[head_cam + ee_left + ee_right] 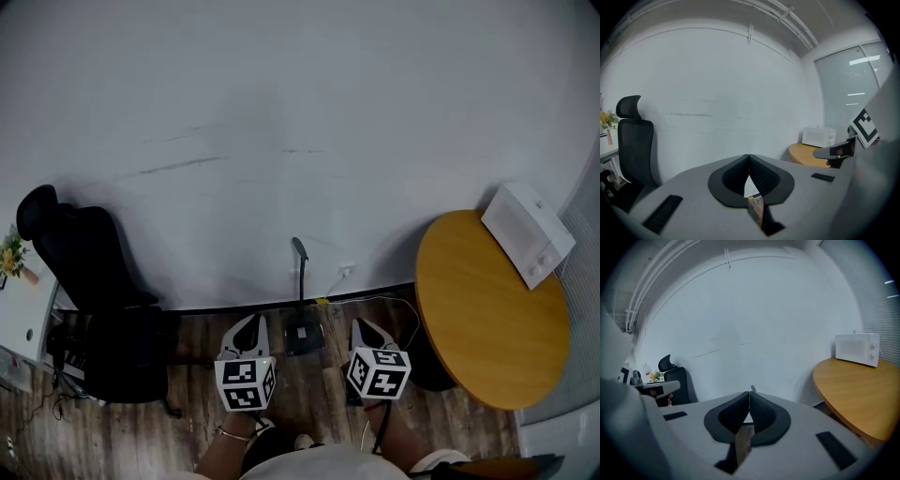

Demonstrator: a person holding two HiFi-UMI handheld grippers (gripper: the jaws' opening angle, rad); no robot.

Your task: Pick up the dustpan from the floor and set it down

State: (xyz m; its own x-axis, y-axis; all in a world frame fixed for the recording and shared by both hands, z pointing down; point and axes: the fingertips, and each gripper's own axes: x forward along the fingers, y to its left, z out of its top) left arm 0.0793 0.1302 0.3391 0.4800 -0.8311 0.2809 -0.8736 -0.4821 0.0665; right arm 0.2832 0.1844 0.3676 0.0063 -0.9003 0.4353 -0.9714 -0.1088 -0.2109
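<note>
A dark dustpan [304,336] stands on the wooden floor against the white wall, its long handle [300,277] upright. In the head view it sits between my two grippers, a little beyond their tips. My left gripper [248,324] is to its left and my right gripper [367,326] to its right; neither touches it. Both are shut with nothing between the jaws. In the left gripper view the left gripper [749,157] has its tips together. In the right gripper view the handle's top [753,388] peeks just above the closed right gripper [749,394].
A black office chair [89,281] stands at the left beside a white desk with flowers [11,251]. A round wooden table [487,309] carrying a white microwave [528,232] is at the right. A cable [375,302] runs along the skirting behind the dustpan.
</note>
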